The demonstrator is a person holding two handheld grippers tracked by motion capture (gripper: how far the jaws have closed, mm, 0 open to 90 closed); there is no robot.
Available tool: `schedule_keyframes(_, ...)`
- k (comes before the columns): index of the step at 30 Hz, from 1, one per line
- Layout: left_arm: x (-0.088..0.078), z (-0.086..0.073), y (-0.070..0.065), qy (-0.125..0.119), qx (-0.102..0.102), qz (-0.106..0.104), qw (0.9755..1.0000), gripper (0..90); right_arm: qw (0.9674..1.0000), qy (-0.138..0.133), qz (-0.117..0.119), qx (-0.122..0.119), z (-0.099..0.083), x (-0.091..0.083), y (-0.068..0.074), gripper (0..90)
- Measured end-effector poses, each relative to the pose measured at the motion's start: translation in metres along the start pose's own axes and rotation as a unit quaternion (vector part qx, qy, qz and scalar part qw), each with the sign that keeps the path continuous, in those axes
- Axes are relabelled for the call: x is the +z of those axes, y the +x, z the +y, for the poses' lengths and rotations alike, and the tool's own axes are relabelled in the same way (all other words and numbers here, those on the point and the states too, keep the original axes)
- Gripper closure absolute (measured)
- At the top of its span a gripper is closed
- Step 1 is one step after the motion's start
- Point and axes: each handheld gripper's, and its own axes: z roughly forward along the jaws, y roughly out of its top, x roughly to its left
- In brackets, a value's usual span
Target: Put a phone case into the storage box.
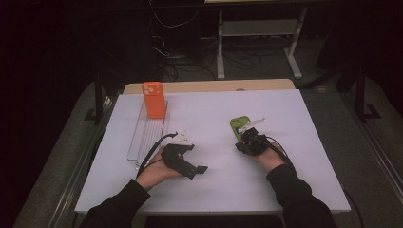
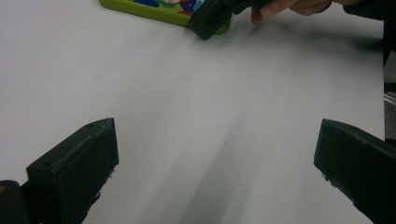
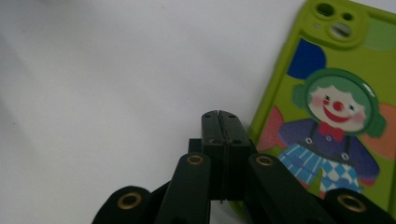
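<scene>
Landmark: the green phone case (image 1: 239, 125) lies flat on the white table (image 1: 214, 114), back side up, with a clown picture and camera cut-outs showing in the right gripper view (image 3: 341, 107).
Right gripper (image 1: 248, 140): at the near end of the green phone case; its two jaws are pressed flat together with nothing between them, tips just beside the case's long edge (image 3: 223, 122). From the left gripper view one black jaw tip appears to meet the case's corner (image 2: 208, 18); real contact cannot be told.
Left gripper (image 1: 194, 169): well apart from the green phone case, towards the person's left, low over bare table; jaws stand wide, nothing between them (image 2: 215, 154).
Orange phone case (image 1: 154, 99): far from the green phone case, upright in a clear tray (image 1: 142, 137) by the table's left side.
</scene>
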Motion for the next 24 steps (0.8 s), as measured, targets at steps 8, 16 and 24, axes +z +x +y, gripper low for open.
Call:
schedule_keyframes(8,0.001,0.0,0.0,0.005,0.002,0.0,1.0,0.0,0.9999,-0.002,-0.006,0.014,-0.007,-0.009,-0.011,88.3)
schedule_keyframes(16,0.0,0.0,0.0,0.002,0.001,-0.002,1.0,0.0,0.9985,-0.034,0.041,0.015,-0.006,-0.024,-0.007,71.2)
schedule_keyframes(24,-0.001,0.0,0.0,0.003,0.006,-0.004,1.0,0.0,0.9956,-0.072,0.059,0.01,-0.018,-0.042,0.0,35.6)
